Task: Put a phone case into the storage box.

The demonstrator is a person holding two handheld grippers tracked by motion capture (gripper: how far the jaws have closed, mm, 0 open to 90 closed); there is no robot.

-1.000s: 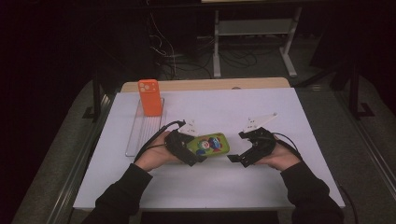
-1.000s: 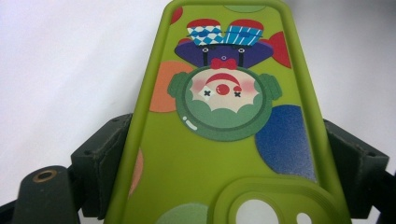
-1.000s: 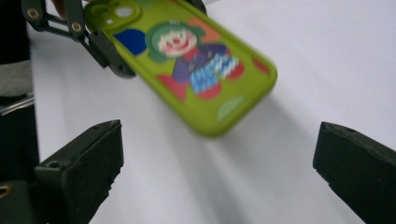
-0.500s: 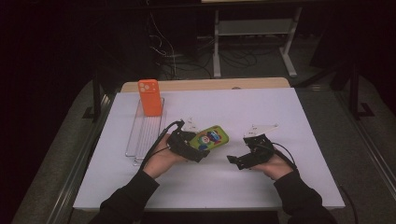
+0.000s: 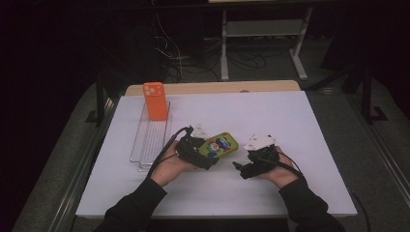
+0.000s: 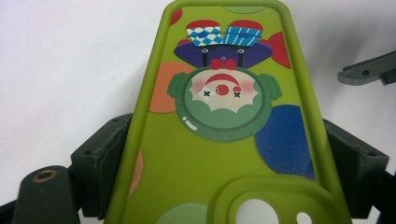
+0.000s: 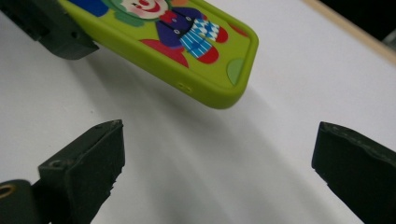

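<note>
Far left, an orange phone case (image 5: 154, 100) stood upright at the back end of the clear slotted rack (image 5: 151, 140), well apart from your hands. Your left gripper (image 5: 196, 151) pinched the green clown phone case (image 5: 220, 145) across its width at the camera-hole end; both pads (image 6: 100, 154) pressed its long edges. The case was held off the white table (image 5: 290, 121), long axis running from your left jaws toward your right hand, free end tilted up and away. Your right gripper (image 5: 242, 169) sat just right of that free end with its jaws spread wide and nothing between them. The case's free corner (image 7: 236, 70) lay ahead and above the jaws, so the right hand was the nearer one to take it.
</note>
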